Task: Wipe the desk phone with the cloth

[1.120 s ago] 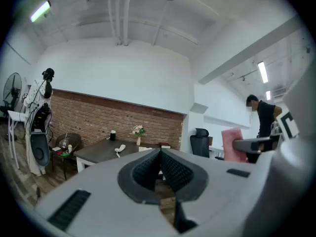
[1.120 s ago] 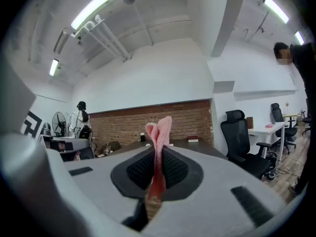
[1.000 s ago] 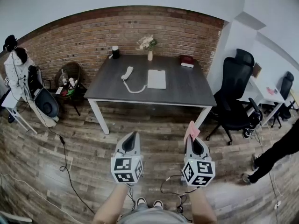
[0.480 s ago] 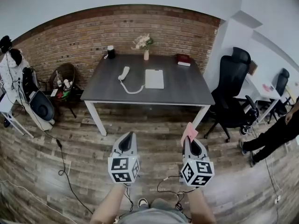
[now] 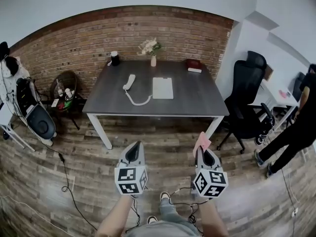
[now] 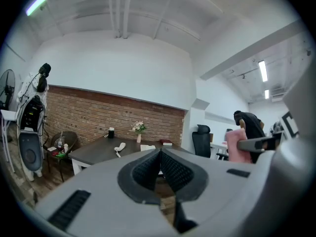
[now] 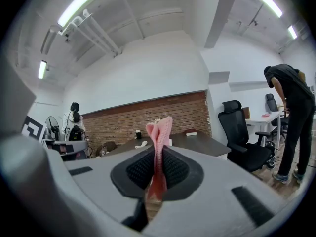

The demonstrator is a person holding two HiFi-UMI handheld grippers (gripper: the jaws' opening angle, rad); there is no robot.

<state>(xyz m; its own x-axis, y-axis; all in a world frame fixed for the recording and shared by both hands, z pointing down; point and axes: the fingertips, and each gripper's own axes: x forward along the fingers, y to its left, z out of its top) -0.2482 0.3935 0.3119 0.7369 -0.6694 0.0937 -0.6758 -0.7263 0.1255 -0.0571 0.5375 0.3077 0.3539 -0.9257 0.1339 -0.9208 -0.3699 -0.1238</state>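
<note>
Both jaw pairs are closed: the left hand-held gripper [image 5: 137, 145] holds nothing, the right hand-held gripper [image 5: 202, 150] pinches the pink cloth [image 5: 202, 140]. The phone [image 5: 163, 88] lies on the desk [image 5: 197, 98], well apart from both.

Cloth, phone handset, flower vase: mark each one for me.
cloth [image 7: 159, 135], right gripper view, on its upright pink fold.
phone handset [image 5: 129, 81], head view, middle of its body.
flower vase [image 5: 153, 60], head view, white body.

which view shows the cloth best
The right gripper view: the pink cloth stands close up, pinched in the right gripper. The head view shows a small corner; the left gripper view catches it far right.
</note>
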